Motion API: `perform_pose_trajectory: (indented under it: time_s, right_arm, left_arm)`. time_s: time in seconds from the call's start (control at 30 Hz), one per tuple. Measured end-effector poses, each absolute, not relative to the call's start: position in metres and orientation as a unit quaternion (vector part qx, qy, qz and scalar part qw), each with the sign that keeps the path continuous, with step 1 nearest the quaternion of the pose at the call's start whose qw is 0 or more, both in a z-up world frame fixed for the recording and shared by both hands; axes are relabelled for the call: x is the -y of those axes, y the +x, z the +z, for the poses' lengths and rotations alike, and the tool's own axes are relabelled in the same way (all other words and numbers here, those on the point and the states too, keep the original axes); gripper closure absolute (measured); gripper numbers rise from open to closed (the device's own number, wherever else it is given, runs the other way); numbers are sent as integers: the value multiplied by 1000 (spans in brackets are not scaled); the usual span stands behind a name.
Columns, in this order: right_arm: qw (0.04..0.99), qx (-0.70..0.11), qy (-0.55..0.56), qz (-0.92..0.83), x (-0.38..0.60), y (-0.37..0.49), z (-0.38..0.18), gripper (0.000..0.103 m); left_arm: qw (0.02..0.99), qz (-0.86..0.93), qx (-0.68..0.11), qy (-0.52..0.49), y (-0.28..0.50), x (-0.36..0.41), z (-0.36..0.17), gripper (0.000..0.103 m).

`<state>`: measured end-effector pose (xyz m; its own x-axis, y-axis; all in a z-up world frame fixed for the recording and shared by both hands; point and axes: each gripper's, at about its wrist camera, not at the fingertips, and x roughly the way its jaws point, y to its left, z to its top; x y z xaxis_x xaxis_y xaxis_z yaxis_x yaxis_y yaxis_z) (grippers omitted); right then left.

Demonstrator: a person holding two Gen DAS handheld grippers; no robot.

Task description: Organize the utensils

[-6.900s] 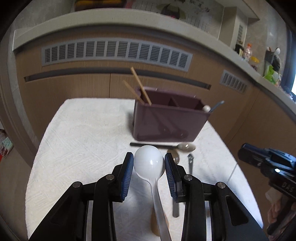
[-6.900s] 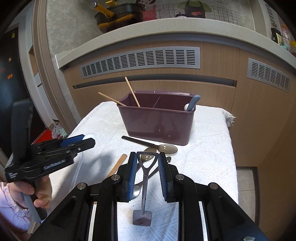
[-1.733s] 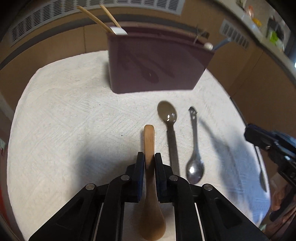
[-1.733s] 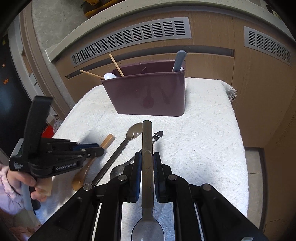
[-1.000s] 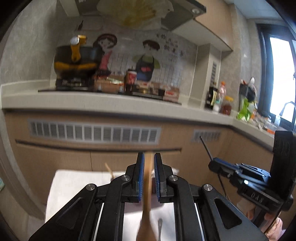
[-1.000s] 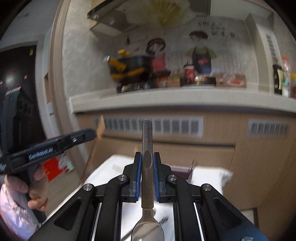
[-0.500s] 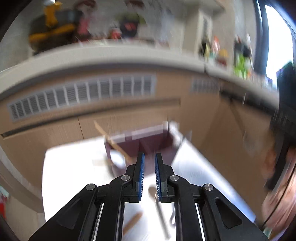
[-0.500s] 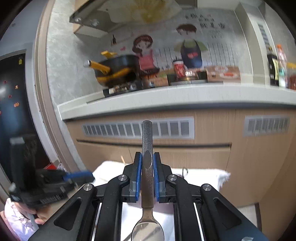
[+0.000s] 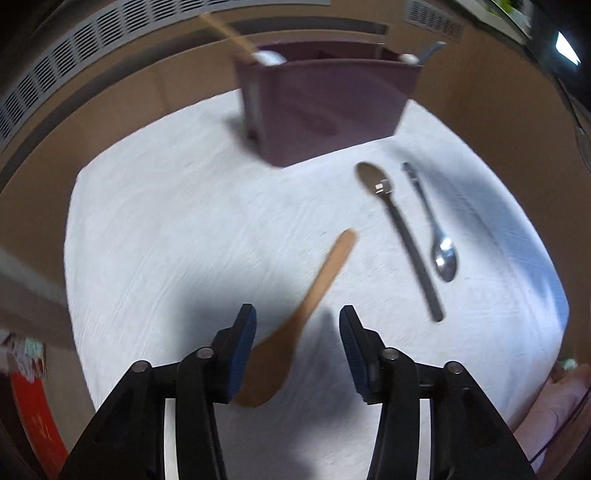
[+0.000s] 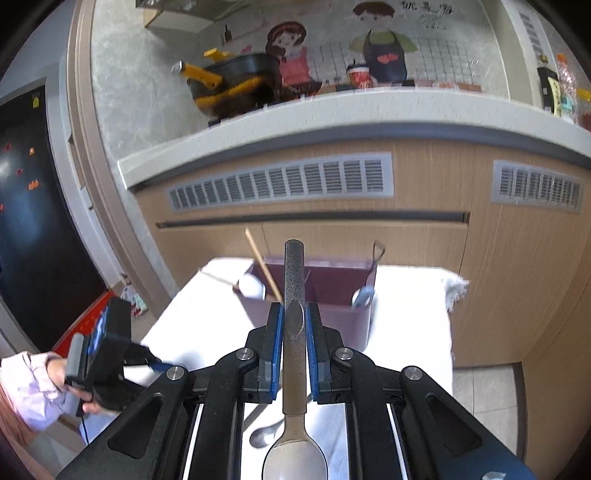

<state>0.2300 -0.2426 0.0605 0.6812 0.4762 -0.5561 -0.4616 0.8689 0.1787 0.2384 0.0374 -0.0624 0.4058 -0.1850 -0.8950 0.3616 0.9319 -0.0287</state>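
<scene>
Now left gripper (image 9: 297, 341) jaws opening, wooden spoon (image 9: 295, 328) loose between; right gripper (image 10: 294, 345) jaws pinching metal spoon (image 10: 294, 332).

Utensil caddy (image 9: 332, 107) at far end of cloth-covered table (image 9: 155, 236), before cabinet front (image 10: 332, 229). Chopsticks (image 9: 229, 31) in caddy's left compartment. Nearer on cloth, left to right: wooden spoon (image 9: 303, 314), long-handled spoon (image 9: 399, 229), small metal spoon (image 9: 436, 236). Wooden spoon's bowl between left gripper (image 9: 295, 354) fingers, untouched.
</scene>
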Motion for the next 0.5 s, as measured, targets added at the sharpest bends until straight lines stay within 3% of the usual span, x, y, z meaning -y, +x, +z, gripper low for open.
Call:
perform_pose_trajectory:
  time_s: [0.23,0.5]
  right_arm:
    - [899,-356,16,254,237,231,27,93]
    - [897,-358,5,257,229,229,22,93]
  left_arm:
    - [818,-170,-550,-11,216,-72,-85,52]
    - [821,-202,-533,25,204,-39,-74,54]
